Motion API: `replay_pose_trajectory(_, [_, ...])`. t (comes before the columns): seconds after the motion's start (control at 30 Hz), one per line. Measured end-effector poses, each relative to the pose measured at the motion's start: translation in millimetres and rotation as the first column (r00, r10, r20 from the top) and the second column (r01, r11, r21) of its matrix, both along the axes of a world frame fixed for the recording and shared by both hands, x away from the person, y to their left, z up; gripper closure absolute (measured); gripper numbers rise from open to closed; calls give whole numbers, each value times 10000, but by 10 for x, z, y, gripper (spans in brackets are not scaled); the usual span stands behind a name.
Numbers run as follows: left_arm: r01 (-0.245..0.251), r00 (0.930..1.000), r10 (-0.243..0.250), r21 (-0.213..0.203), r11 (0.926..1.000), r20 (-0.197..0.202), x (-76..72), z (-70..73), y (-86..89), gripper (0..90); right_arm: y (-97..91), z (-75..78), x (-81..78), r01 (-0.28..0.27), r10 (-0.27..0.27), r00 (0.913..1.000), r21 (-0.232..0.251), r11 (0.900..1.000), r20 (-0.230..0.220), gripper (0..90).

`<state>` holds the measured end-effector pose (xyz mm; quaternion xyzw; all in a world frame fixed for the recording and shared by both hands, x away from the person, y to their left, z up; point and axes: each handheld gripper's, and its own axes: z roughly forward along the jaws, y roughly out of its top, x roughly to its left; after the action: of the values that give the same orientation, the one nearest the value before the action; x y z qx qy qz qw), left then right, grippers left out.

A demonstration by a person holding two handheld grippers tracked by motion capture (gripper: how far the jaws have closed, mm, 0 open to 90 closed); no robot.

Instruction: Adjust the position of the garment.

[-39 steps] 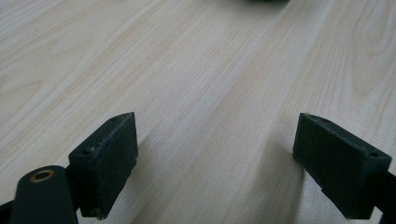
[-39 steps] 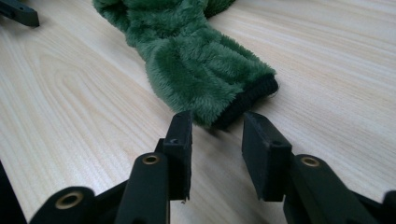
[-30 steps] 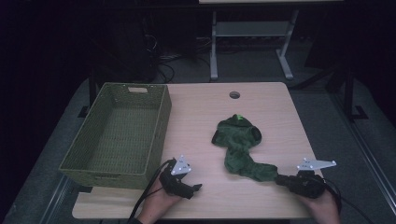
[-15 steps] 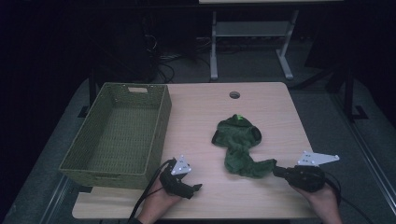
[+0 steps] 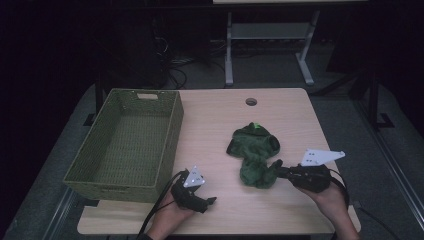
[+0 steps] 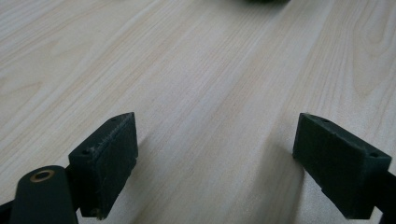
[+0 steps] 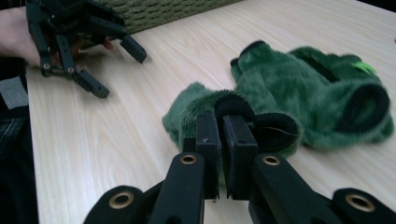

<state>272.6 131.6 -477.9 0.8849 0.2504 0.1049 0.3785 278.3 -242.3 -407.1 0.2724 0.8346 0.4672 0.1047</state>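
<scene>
The right tongs are now pinched together on the near edge of the green fleece garment, and the hand has slid in toward the middle of the desk since a second ago, bunching the near part of the fleece into a heap just ahead of the jaws. That looks like a grip made, so a lift or drag should come next. The left tongs haven't budged: jaws wide apart, holding nothing, low over bare wood well to the left of the garment. Beyond them, farther left, sits the woven green basket, a likely home for the fleece.
</scene>
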Motion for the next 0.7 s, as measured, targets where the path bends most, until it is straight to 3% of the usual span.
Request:
replay_pose_trajectory(0.37, [7, 10000, -7, 15, 10000, 25, 2, 1, 1, 132, 348, 18, 325, -716, 717, 9974, 133, 9973, -36, 838])
replay_pose_trajectory(0.53, [22, 10000, -22, 20, 10000, 21, 3, 1, 2, 132, 466, 23, 406, -749, 749, 9972, 261, 9968, 12, 801])
replay_pose_trajectory(0.63, [35, 10000, -35, 58, 10000, 38, 4, 2, 3, 132, 412, 74, 423, -293, 286, 9995, 456, 9985, 158, 831])
replay_pose_trajectory(0.7, [13, 10000, -13, 20, 10000, 32, 2, 1, 1, 132, 337, 68, 445, 328, -330, 9994, 352, 9988, 60, 863])
